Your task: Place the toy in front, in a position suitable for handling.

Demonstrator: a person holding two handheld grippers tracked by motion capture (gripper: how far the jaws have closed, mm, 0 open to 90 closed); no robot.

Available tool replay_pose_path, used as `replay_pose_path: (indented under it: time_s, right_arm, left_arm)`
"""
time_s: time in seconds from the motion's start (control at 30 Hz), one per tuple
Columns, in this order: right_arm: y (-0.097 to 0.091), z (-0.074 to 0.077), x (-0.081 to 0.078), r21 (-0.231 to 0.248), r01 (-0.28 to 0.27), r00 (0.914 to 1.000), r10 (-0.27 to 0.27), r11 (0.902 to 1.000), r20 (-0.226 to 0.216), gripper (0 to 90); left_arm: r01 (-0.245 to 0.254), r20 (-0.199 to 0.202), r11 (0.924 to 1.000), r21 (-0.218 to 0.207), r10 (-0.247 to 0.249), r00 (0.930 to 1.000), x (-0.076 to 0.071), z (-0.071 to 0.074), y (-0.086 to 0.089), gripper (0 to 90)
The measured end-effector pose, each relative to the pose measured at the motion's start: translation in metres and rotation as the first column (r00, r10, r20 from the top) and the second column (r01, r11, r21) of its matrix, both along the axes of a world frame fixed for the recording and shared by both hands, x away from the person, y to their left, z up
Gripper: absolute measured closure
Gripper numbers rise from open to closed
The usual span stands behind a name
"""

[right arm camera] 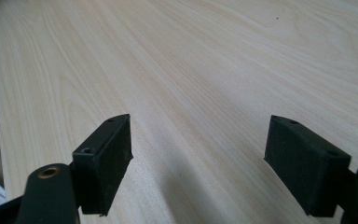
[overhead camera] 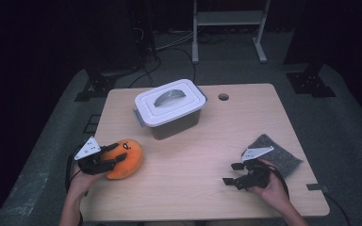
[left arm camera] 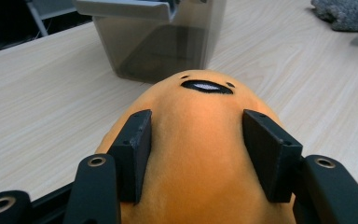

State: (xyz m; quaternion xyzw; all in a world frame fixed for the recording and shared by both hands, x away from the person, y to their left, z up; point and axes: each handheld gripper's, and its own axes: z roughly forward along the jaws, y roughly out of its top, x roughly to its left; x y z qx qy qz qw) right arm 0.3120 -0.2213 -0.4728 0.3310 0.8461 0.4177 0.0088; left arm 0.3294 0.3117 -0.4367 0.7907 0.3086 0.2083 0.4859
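Orange plush toy (overhead camera: 125, 159) sits near the left front corner of the wooden table (overhead camera: 193, 183), and the left gripper (overhead camera: 114, 158) has it clamped, both black pads pressed into the soft sides. From the left gripper view the plush (left arm camera: 200, 154) bulges up between the jaws, its little stitched mouth facing away toward the storage box (left arm camera: 163, 42). That box (overhead camera: 169, 108), dark-sided with a white lid and a grey handle, stands well apart toward the back of the table, lid on. Over on the right, the right gripper (overhead camera: 233, 173) hangs just above bare tabletop, jaws spread wide with nothing between them; the right gripper view shows plain wood grain between the pads. Just behind that hand lies a grey felt pad (overhead camera: 278, 153), near the right edge
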Motion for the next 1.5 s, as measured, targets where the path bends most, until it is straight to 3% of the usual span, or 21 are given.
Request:
replay_pose_path:
  time_s: [0.13, 0.27, 0.4, 0.57, 0.87, 1.07, 1.5]
  right_arm:
    - [0.0, 0.0, 0.0, 0.001, 0.0, 1.0, 0.0, 1.0, -0.001, 21.7]
    - [0.0, 0.0, 0.0, 0.002, -0.001, 1.0, 0.001, 1.0, -0.001, 21.6]
    - [-0.001, 0.0, 0.0, 0.006, -0.001, 1.0, 0.001, 1.0, -0.001, 21.7]
    - [-0.001, 0.0, 0.0, 0.008, -0.002, 1.0, 0.002, 1.0, 0.0, 21.6]
    - [-0.001, 0.001, 0.0, 0.009, -0.003, 1.0, 0.003, 1.0, 0.002, 21.7]
    - [-0.003, 0.002, 0.0, 0.01, -0.001, 1.0, 0.001, 1.0, 0.006, 21.7]
    - [-0.003, 0.003, 0.0, 0.005, -0.002, 0.9999, 0.002, 1.0, 0.012, 21.7]
  left_arm:
    - [-0.008, -0.004, 0.9999, -0.007, 0.008, 1.0, 0.001, 0.0, 0.0, 44.3]
    - [-0.022, 0.004, 0.9996, 0.016, 0.022, 0.9998, 0.0, 0.002, -0.002, 47.2]
    - [-0.014, 0.037, 0.9985, 0.054, 0.012, 0.9993, -0.004, 0.006, -0.005, 52.3]
    - [-0.004, 0.035, 0.9991, 0.042, 0.003, 0.9994, -0.005, 0.008, -0.005, 58.4]
    - [0.002, 0.037, 0.9993, 0.038, -0.003, 0.9993, -0.009, 0.018, -0.004, 61.0]
    - [0.049, 0.054, 0.9988, 0.005, -0.049, 0.9973, -0.015, 0.029, -0.007, 61.1]
    - [0.172, 0.062, 0.9847, 0.027, -0.174, 0.9829, -0.022, 0.048, -0.04, 62.9]
